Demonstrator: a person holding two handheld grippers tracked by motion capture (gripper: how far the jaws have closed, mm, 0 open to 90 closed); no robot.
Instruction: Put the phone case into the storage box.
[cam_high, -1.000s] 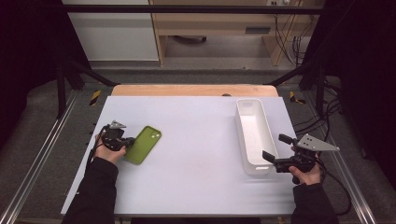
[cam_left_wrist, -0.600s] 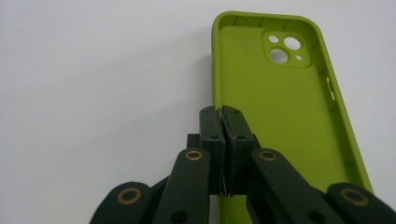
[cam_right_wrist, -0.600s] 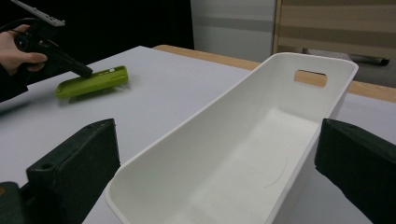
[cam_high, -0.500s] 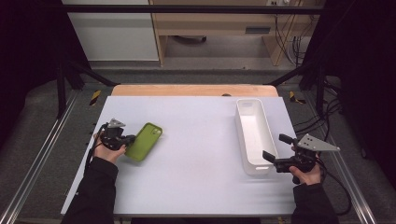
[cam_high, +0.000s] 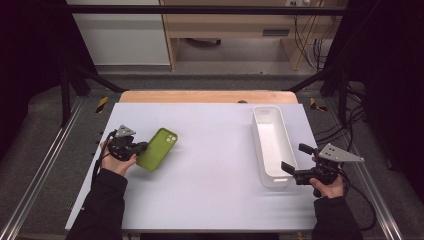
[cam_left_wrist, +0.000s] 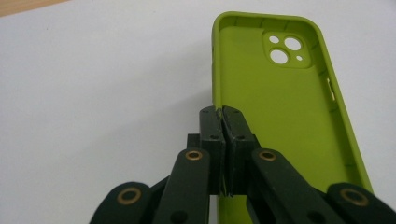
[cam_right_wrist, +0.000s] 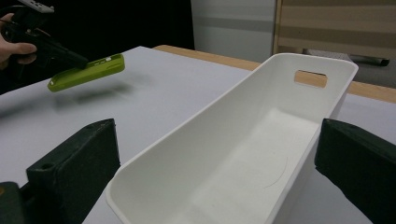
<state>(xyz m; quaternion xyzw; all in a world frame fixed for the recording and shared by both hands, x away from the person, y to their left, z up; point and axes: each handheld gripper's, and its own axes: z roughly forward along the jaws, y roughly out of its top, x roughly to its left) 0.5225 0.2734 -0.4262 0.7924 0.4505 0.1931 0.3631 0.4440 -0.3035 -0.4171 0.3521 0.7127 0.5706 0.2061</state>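
White tabletop (cam_high: 210, 165) spread under both hands, with a wooden strip along its far edge and dark floor and cabinets beyond. At its left side the green phone case (cam_high: 157, 149) was held off the surface: the right gripper view showed it hanging in the air, tilted, with its shadow on the table below. The left gripper (cam_high: 136, 148) had its jaws pinched tight on the case's near side wall, the rim caught between the two pads in the left gripper view. The case's hollow inner side faced up, camera cut-outs at its far end, and it held nothing.

Well apart from it, on the right side of the table, stood a long white bin (cam_high: 271, 145), its length running from near to far, with a handle slot in its far end wall (cam_right_wrist: 311, 78). Nothing lay in it. The right gripper (cam_high: 291, 168) sat at the bin's near end, its jaws spread wide, one on either side of that end; whether the pads touched the walls could not be told.
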